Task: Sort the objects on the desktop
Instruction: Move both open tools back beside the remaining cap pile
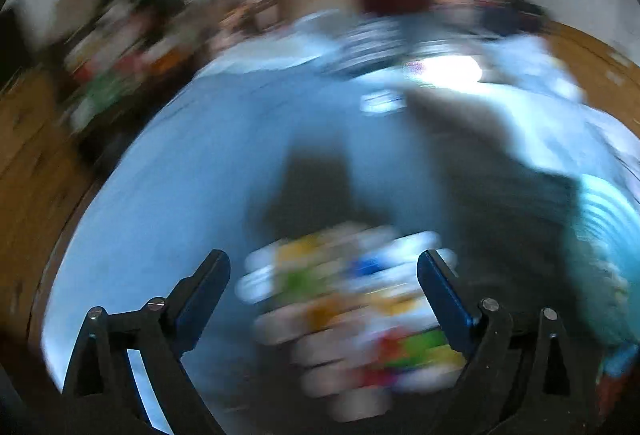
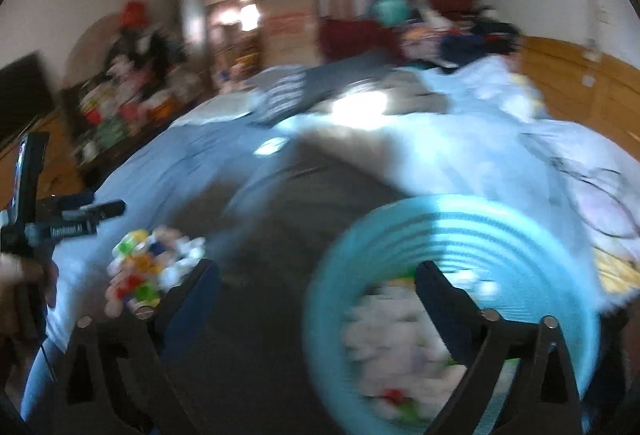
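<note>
Left wrist view, heavily motion-blurred: the left gripper [image 1: 324, 267] stands released, its two dark blue-padded fingers [image 1: 202, 287] spread wide at lower left and lower right of the frame. Between and beyond them, at lower centre, lies a heap of small toys [image 1: 352, 311], white pieces with yellow, green, blue, orange and red patches; blur prevents telling single pieces apart, and the pads do not press on the heap. The heap rests on a pale blue bedsheet [image 1: 180, 163] that fills the middle of the frame, crossed by a dark shadow at centre and right. At the right edge the ribbed wall of a turquoise basket [image 1: 608, 227] shows. Right wrist view, also blurred: the right gripper [image 2: 316, 271] is likewise released, fingers wide apart with nothing pinched between them. The turquoise basket [image 2: 460, 219] occupies the lower right, its ribbed rim around the right finger; pale toys with red and green spots lie inside it. At lower left, the same heap of small toys [image 2: 148, 263] sits on the bedsheet [image 2: 192, 155], with the other handheld gripper [image 2: 76, 219] just left of it. Cluttered shelves [image 2: 128, 91] stand at upper left.
</note>
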Motion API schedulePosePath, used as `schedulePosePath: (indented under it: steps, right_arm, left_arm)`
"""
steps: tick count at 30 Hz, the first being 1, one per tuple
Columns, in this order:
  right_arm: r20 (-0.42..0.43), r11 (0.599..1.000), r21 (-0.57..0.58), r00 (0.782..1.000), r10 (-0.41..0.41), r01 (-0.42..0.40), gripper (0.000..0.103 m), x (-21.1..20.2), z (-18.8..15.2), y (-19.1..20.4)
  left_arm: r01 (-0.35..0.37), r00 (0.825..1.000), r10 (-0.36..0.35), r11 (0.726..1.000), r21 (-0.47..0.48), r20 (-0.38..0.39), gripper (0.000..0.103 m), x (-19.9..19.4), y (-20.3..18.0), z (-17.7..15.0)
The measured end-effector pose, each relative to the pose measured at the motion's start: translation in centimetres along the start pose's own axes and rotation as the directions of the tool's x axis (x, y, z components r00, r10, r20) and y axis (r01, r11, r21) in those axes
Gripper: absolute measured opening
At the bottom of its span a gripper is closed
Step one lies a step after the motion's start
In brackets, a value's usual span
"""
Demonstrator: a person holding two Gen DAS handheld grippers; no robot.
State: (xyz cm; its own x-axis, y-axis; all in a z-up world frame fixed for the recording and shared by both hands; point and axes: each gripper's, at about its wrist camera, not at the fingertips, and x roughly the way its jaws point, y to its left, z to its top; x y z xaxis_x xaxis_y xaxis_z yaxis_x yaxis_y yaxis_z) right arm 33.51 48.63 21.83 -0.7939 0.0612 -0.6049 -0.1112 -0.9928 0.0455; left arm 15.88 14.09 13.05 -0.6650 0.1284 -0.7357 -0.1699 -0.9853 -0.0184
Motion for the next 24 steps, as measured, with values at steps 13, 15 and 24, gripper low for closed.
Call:
schedulePosePath:
  steps: [13, 15, 24]
  right_arm:
    - [-0.217, 1.000, 0.003, 0.976, -0.006, 0.007, 0.103, 19.7, -4.1, 6.0]
    - [-0.261, 0.998, 0.039, 0.965, -0.033, 0.044, 0.103, 21.7, -4.8, 5.2]
    - [-0.246, 0.996, 0.071, 0.968, -0.043, 0.062, 0.103, 23.1, -5.9, 4.4]
  left_arm:
    - [-0.227, 0.964, 0.185, 0.945, -0.235, -0.190, 0.102, 10.4, 12.1, -5.7]
    - [-0.236, 0.964, 0.200, 0.948, -0.215, -0.177, 0.102, 10.6, 11.4, -5.7]
    - [-0.237, 0.968, 0.209, 0.944, -0.228, -0.139, 0.102, 10.5, 11.7, -5.9]
